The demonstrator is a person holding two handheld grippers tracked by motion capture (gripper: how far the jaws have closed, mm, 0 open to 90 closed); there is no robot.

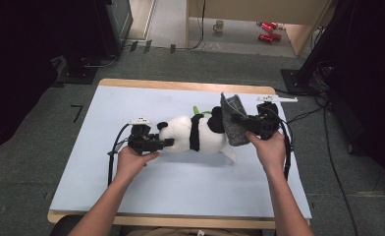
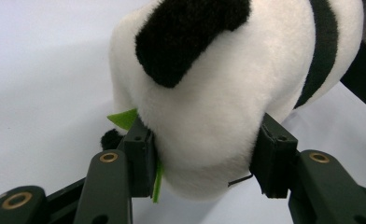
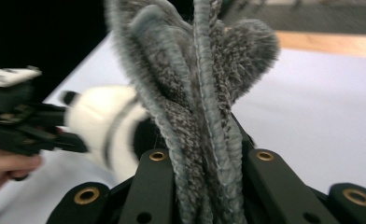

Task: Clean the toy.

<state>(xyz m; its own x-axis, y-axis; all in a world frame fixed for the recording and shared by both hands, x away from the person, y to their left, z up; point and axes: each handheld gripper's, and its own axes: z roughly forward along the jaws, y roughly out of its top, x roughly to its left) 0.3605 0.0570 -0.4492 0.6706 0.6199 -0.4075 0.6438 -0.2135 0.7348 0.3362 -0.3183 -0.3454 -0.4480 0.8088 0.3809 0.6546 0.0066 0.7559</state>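
Right gripper [image 1: 243,119] is clamped hard on a bunched grey fuzzy cloth [image 1: 233,120], holding it up at the rear end of the plush panda [image 1: 195,132]. Off to its left, the left gripper [image 1: 167,142] has the panda's head between its pads, which sit against the white fur on both sides, so that counts as a grip, if a soft one. The panda lies lengthwise between the two tools on the pale blue table cover [image 1: 102,162].

My read: this is the dressing or wrapping step, one hand steadying the toy while the other brings the cloth to its body. Next up, the cloth has to be drawn over or around the panda's rear, with the head kept pinned so the toy doesn't slide.

From the left gripper view, a green felt leaf [image 2: 125,119] pokes out beside the near pad and the black ear [image 2: 181,37] looms above. From the right gripper view, the cloth [image 3: 195,93] shows its folded layers squeezed together, edge stitching and all.
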